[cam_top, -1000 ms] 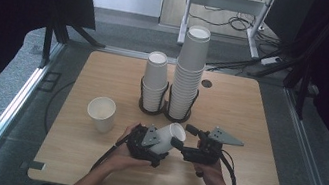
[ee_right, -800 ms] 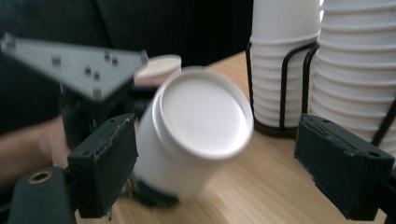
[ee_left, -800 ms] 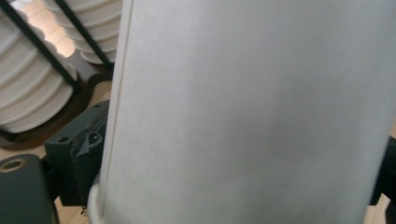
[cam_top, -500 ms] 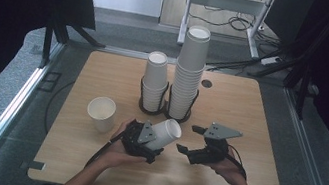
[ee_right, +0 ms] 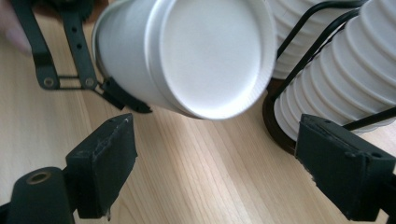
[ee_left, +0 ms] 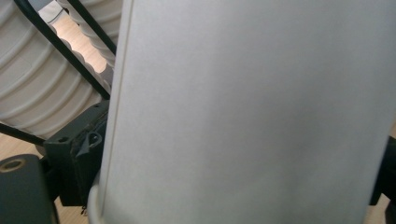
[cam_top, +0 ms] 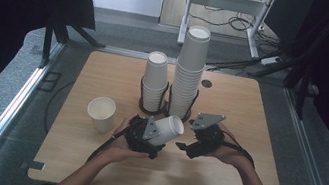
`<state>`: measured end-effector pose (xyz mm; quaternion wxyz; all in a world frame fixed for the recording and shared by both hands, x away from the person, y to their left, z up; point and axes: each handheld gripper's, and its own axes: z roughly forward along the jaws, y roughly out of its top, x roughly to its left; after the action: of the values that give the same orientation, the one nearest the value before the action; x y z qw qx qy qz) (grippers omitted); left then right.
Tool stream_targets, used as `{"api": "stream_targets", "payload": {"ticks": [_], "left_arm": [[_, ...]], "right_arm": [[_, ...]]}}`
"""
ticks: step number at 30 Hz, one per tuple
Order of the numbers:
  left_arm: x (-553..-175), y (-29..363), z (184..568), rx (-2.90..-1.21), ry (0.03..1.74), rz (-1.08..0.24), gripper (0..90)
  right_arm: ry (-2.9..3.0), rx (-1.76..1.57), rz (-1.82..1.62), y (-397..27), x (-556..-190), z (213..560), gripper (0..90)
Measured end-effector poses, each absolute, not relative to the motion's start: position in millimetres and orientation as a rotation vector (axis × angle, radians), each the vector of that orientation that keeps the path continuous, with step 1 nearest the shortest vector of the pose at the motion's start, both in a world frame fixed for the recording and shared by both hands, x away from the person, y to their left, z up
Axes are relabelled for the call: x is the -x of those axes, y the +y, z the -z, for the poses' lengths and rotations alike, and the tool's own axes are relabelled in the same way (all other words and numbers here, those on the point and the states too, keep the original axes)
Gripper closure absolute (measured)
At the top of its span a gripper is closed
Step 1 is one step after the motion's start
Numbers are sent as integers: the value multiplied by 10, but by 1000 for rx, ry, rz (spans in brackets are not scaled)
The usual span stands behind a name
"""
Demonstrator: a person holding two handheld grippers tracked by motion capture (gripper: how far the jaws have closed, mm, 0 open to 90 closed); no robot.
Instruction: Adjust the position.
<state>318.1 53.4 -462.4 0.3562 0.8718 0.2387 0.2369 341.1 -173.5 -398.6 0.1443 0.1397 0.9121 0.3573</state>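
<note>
A white paper cup [cam_top: 171, 128] lies on its side in my left gripper [cam_top: 158, 134], which is shut on it a little above the table, the cup's base turned to the right. In the left gripper view the cup's wall [ee_left: 257, 112] stands close against one black finger [ee_left: 77, 154]. My right gripper [cam_top: 186, 137] is open just right of the cup and apart from it. In the right gripper view the cup's round base [ee_right: 210, 51] faces me above the wide gap of the right gripper [ee_right: 224, 163].
Two stacks of white cups stand in black wire holders behind the grippers, a short stack [cam_top: 155, 81] and a tall stack [cam_top: 190, 71]. A single upright cup [cam_top: 102, 112] stands to the left. The wooden table [cam_top: 218, 182] is bare near its front edge.
A second ago the two grippers met at the cup. The right gripper has since drawn off to the right and stands open, while the left keeps the cup.
</note>
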Motion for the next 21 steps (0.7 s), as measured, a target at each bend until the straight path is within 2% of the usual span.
{"api": "stream_targets", "payload": {"ticks": [7, 21], "left_arm": [[-3198, 474, 4634, -2295, 603, -667, 86], [-3174, 246, 4704, -2387, 511, -740, 86]], "right_arm": [[2680, -275, -791, -1583, -3425, 3917, 108], [2770, -125, -565, -1379, -3555, 3926, 87]]}}
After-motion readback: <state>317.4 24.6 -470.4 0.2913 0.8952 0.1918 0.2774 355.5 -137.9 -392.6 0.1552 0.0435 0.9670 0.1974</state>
